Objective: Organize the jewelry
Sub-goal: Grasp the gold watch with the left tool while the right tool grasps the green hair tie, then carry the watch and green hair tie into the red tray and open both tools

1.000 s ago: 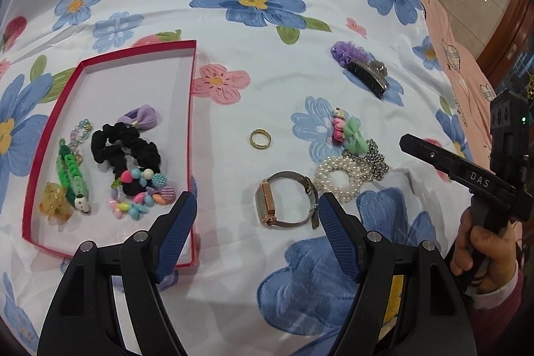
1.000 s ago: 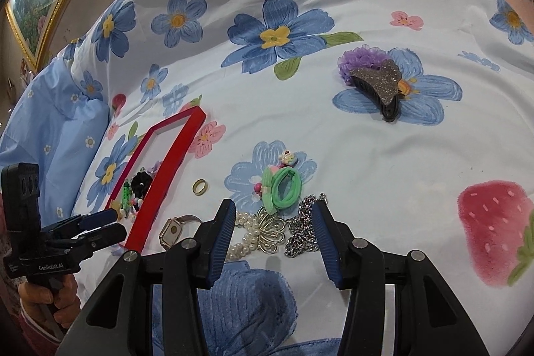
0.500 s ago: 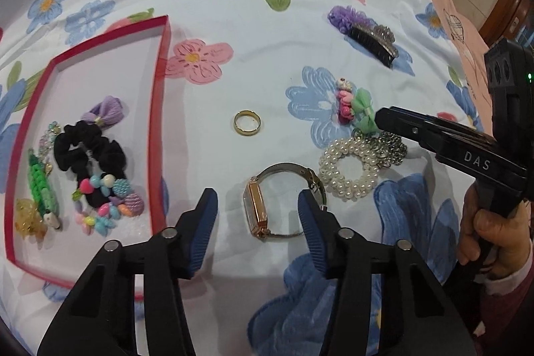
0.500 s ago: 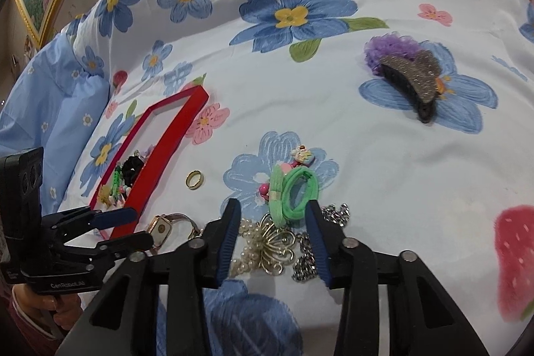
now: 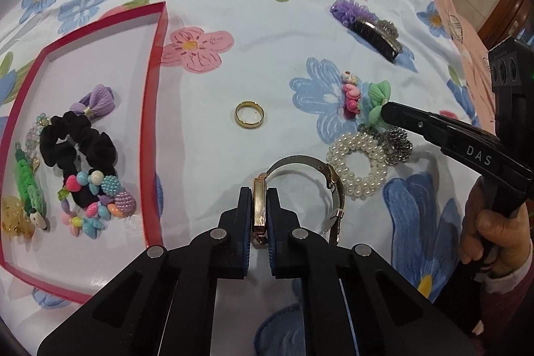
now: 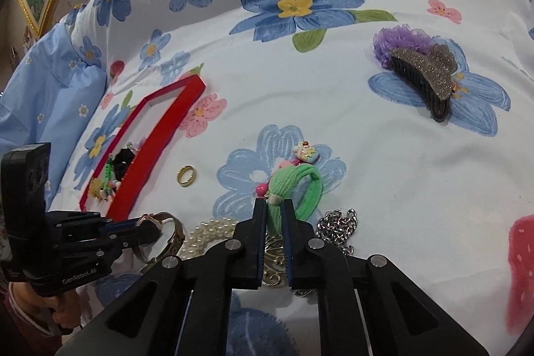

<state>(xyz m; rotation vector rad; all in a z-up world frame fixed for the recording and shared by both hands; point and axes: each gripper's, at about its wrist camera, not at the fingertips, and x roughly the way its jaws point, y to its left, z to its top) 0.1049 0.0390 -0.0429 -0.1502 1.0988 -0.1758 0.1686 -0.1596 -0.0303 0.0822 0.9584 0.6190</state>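
Left wrist view: left tongs point(image 5: 259, 212) clamped on one watch point(image 5: 302, 189), right tongs point(image 6: 273, 216) pinching one green hair tie point(image 6: 295, 189).

Bedsheet point(image 5: 273, 32): white w/ big blue flowers, yellow centres, green leaves, small pink blooms, red strawberries. Tray point(image 5: 154, 95) at 9 o'clock: red rim, pale floor. In it: black scrunchie point(image 5: 78, 144), lilac bow point(image 5: 96, 97), green chain point(image 5: 28, 186), amber-yellow charm point(image 5: 13, 217), pastel bead cluster point(image 5: 100, 199) in pink, blue, cream & purple. Ring point(image 5: 249, 115) near centre: gold. Watch point(image 5: 302, 189): rose-gold case, grey-silver mesh band. Pearl bracelet point(image 5: 358, 164) at 3 o'clock: creamy white; silver chain point(image 6: 337, 226) beside it. Hair tie point(image 6: 293, 189): mint green w/ pink & pastel charms. Claw clip point(image 6: 424, 74) at 1 o'clock: black teeth, glittery grey top, on purple frill point(image 6: 397, 40). Left gripper point(image 5: 259, 216) & right gripper point(image 6: 273, 242): black, blue pads.
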